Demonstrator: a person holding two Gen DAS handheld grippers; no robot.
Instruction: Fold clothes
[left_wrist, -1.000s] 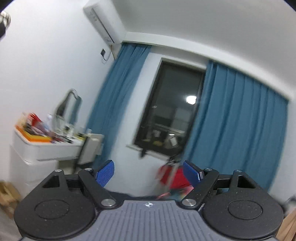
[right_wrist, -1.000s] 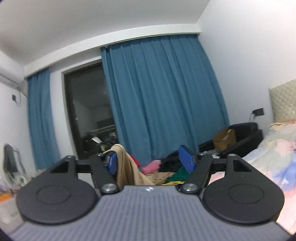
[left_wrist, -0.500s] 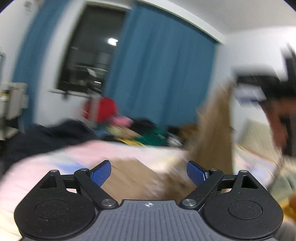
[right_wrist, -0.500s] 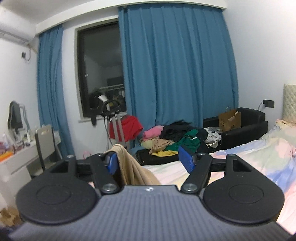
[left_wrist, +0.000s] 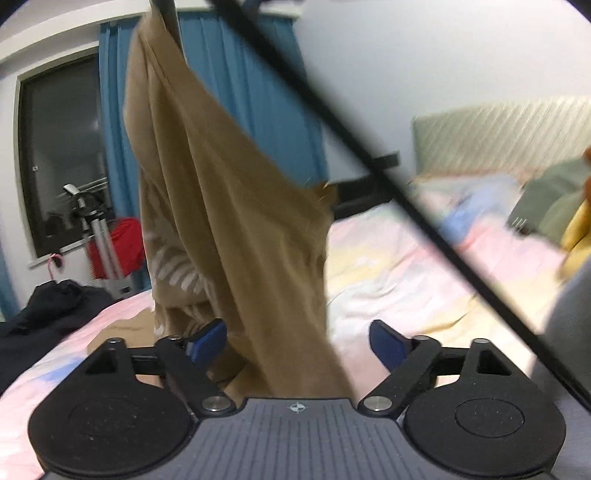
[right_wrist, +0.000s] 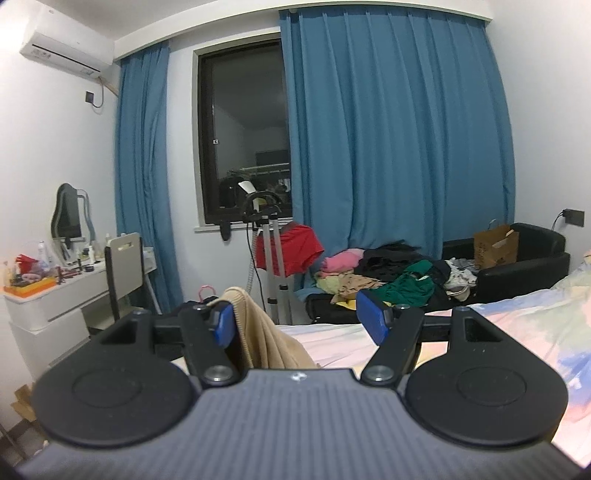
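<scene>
A tan garment with a pale striped print hangs from the top of the left wrist view down to the pastel bed sheet. My left gripper is open, its blue pads either side of the hanging cloth, which passes between them without being pinched. In the right wrist view my right gripper stands open. A fold of the tan garment drapes over its left finger and lies inside the jaws.
A black cable or rod crosses the left wrist view diagonally. A padded headboard and pillows are at right. A clothes pile, black sofa, tripod, chair and white dresser stand under blue curtains.
The left gripper swung from the window wall round and down to the bed, and the hanging tan garment now sits between its fingers. The right gripper tilted downward, garment still draped on it.
</scene>
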